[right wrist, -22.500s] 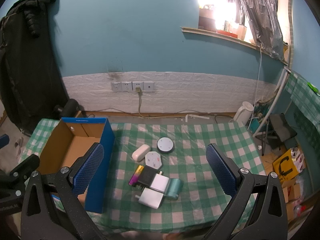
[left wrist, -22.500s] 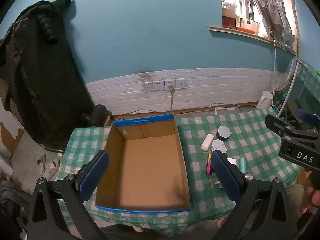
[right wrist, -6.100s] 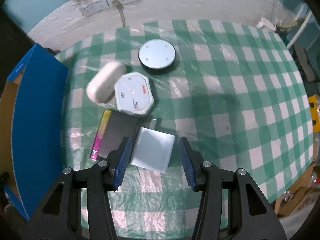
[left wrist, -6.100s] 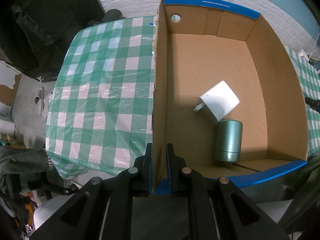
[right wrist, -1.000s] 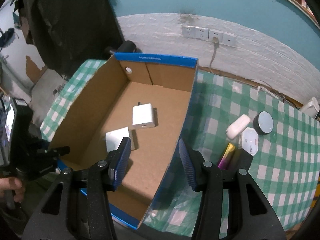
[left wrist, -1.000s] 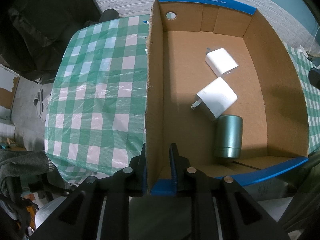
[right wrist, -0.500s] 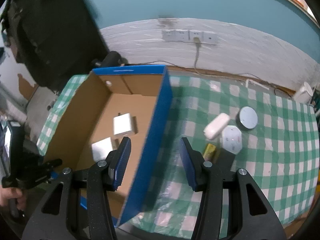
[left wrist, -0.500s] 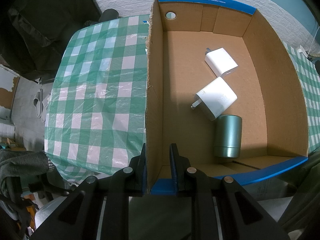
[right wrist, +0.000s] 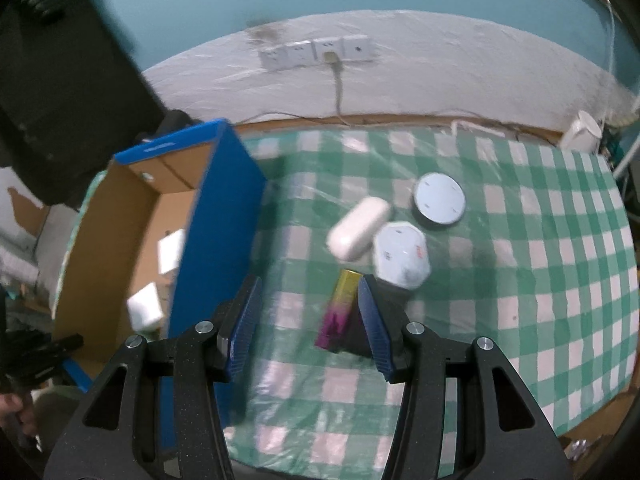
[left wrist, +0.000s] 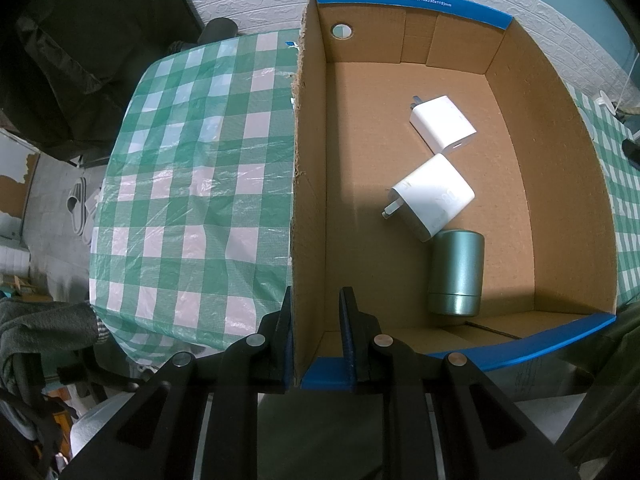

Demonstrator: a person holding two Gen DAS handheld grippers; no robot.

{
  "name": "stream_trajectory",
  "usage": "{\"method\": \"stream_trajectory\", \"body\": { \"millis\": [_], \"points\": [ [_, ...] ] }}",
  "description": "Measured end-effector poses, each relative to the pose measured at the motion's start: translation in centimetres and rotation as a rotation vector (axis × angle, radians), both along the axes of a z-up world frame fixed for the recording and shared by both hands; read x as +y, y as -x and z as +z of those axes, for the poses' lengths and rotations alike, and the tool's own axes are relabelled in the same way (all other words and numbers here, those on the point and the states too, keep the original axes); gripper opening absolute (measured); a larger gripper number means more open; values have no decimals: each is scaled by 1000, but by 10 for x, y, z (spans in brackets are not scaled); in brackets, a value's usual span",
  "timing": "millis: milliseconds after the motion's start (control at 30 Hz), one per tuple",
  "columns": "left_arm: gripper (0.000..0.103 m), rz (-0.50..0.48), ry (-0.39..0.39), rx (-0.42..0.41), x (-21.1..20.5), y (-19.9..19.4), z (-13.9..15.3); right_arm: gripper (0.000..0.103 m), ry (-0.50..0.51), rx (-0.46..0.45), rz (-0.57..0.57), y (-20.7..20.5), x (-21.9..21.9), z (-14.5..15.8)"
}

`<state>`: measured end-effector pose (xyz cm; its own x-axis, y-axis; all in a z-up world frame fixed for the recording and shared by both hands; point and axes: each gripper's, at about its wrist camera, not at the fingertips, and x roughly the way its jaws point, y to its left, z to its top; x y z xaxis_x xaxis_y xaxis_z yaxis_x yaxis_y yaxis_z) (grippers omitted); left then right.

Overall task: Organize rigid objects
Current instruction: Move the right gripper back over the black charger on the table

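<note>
My left gripper point(left wrist: 316, 332) is shut on the near left wall of the blue-rimmed cardboard box point(left wrist: 310, 184). In the box lie two white chargers point(left wrist: 442, 123) point(left wrist: 432, 196) and a teal metal cylinder point(left wrist: 456, 276). My right gripper point(right wrist: 308, 320) is open and empty above the checked table, just right of the box point(right wrist: 216, 216). Beyond its tips lie a yellow-to-pink gradient bar point(right wrist: 340, 308) on a black block point(right wrist: 390, 296), a white hexagonal case point(right wrist: 402, 256), a white oval case point(right wrist: 358, 228) and a round grey-topped disc point(right wrist: 439, 199).
The green-and-white checked plastic cloth point(left wrist: 192, 184) covers the table. A wall with sockets point(right wrist: 316, 52) and a plugged cable runs behind. A dark coat point(left wrist: 80, 40) hangs at the left. The table's right edge point(right wrist: 624, 280) drops to clutter.
My right gripper has swung right, from over the box to over the loose objects on the table, and come lower. The left gripper and the box have not moved.
</note>
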<state>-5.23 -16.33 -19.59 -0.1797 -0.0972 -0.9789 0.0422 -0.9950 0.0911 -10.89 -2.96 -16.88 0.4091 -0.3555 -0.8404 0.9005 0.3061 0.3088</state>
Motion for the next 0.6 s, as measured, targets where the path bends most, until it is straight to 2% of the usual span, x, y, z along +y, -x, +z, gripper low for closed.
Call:
{"method": "stream_trajectory", "body": {
  "millis": [267, 600],
  "points": [
    [18, -2, 2, 1, -1, 0, 1, 50, -88, 4, -69, 24, -12, -40],
    [18, -3, 2, 0, -2, -1, 1, 50, -150, 22, -87, 21, -16, -76]
  ]
}}
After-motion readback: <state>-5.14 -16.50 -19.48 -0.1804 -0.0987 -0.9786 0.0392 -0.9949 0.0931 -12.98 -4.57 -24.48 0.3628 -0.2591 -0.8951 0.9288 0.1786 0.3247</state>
